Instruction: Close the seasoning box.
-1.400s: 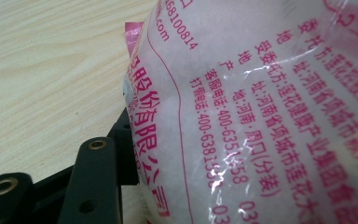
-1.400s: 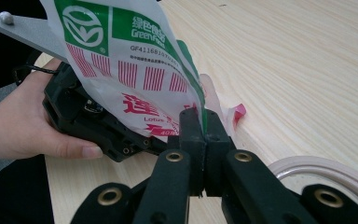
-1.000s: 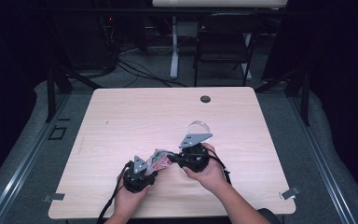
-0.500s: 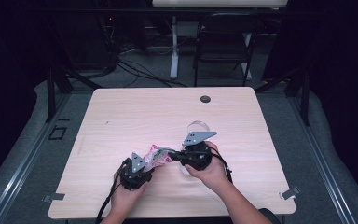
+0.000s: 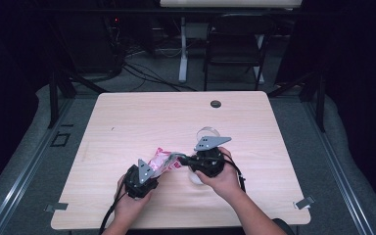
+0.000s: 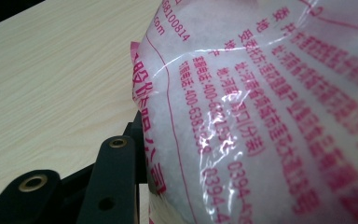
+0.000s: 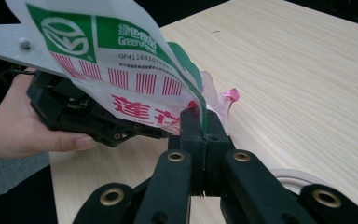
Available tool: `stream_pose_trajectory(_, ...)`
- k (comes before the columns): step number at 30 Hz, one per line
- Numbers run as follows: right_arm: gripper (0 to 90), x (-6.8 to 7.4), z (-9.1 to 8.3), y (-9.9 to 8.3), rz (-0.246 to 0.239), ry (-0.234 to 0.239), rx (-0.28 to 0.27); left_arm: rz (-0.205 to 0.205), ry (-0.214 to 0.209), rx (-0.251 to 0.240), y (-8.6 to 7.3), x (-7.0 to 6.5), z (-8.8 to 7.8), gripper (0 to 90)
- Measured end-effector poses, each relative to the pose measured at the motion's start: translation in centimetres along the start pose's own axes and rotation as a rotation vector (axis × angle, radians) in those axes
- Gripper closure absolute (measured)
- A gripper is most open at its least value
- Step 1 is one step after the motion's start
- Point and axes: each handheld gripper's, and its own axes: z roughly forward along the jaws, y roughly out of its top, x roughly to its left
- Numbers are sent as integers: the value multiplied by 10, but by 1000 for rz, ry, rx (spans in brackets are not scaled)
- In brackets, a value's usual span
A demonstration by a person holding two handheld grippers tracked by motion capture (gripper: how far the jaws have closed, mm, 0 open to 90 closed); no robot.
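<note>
A clear plastic bag (image 5: 162, 160) of white granules, printed in pink with a green label, hangs between my two grippers just above the table (image 5: 142, 117). My left gripper (image 5: 152, 170) grips the bag's bulging body; in the left gripper view the bag (image 6: 261, 116) presses against the one black jaw that shows. My right gripper (image 5: 180, 159) is shut on the bag's thin edge. The right gripper view has its jaws (image 7: 204, 126) pinched together on the film of the bag (image 7: 121, 70), with the left gripper (image 7: 84, 116) and its hand beyond.
A clear round container (image 5: 208, 133) stands on the table just behind the right gripper, and a pale rim (image 7: 289, 176) lies on the table by its jaws. A dark grommet (image 5: 216, 104) sits near the far edge. A chair (image 5: 235, 49) stands beyond the table.
The left gripper has edged slightly left, and more of the bag's pink print shows between the grippers. The right gripper has stayed put.
</note>
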Motion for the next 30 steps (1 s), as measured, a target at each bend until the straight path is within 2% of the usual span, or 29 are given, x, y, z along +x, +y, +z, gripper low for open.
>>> stream_pose_trajectory(6, 900, -3, -2, 0, 12, -4, -9, 54, 27, -3, 3, -1, -3, 609)
stream_pose_trajectory(10, 900, -3, -2, 1, 19, 5, -20, 73, 43, -5, 5, 0, -6, 611)
stream_pose_trajectory(17, 893, -7, -5, 2, 32, 14, -33, 126, 114, -1, 16, 2, -10, 613)
stream_pose_trajectory(22, 820, -6, -11, 5, 14, 15, -55, 154, 144, -2, 23, 7, -14, 616)
stream_pose_trajectory(29, 675, -5, -17, 10, -25, -15, -63, 214, 189, -6, 32, 9, -13, 617)
stream_pose_trajectory(30, 660, -5, -18, 10, -44, -29, -68, 221, 194, -4, 33, 9, -12, 617)
